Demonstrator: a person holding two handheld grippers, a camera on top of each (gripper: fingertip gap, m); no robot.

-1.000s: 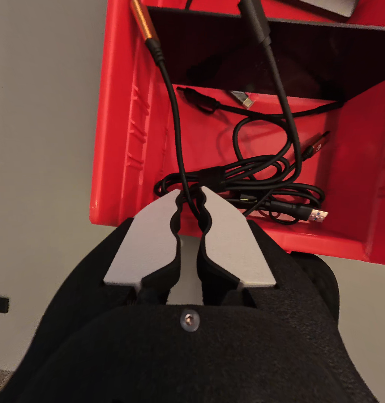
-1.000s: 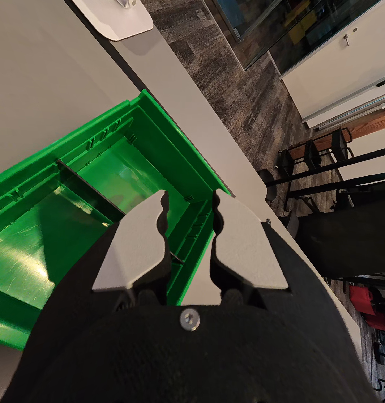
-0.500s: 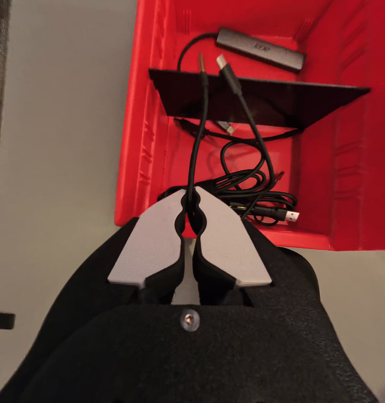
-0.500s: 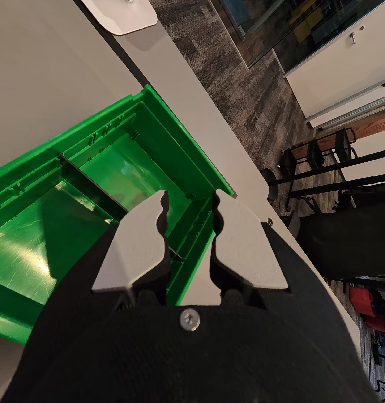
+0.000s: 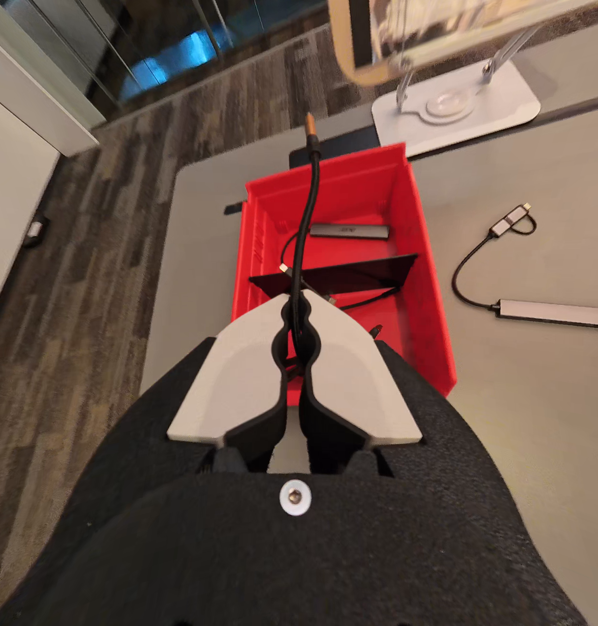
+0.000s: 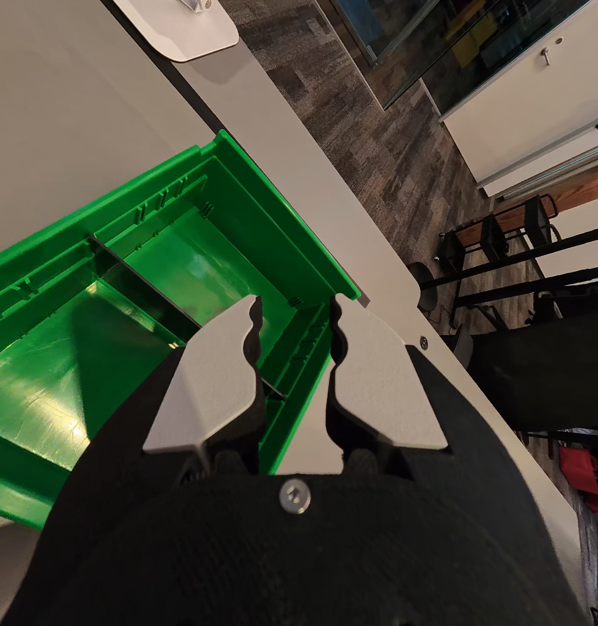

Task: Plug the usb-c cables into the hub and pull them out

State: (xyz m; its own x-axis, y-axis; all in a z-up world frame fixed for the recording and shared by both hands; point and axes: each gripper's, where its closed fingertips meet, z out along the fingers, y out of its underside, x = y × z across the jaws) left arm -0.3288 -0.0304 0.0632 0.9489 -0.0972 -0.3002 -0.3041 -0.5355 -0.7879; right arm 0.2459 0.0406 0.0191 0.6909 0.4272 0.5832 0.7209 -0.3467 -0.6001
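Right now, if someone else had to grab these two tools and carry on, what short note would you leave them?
Left hand-held gripper: shut on the black braided cable, lifted above the red bin; its copper-coloured plug points up and away.
Right hand-held gripper: open, holding nothing, over the green bin, which looks empty.
Hubs: one grey hub lies in the red bin's far compartment; a second silver hub lies on the table to the right of the bin. More cables lie in the near compartment.
Done: one cable picked up.
Left: nothing is plugged in yet; plug cables into a hub, then pull them out.
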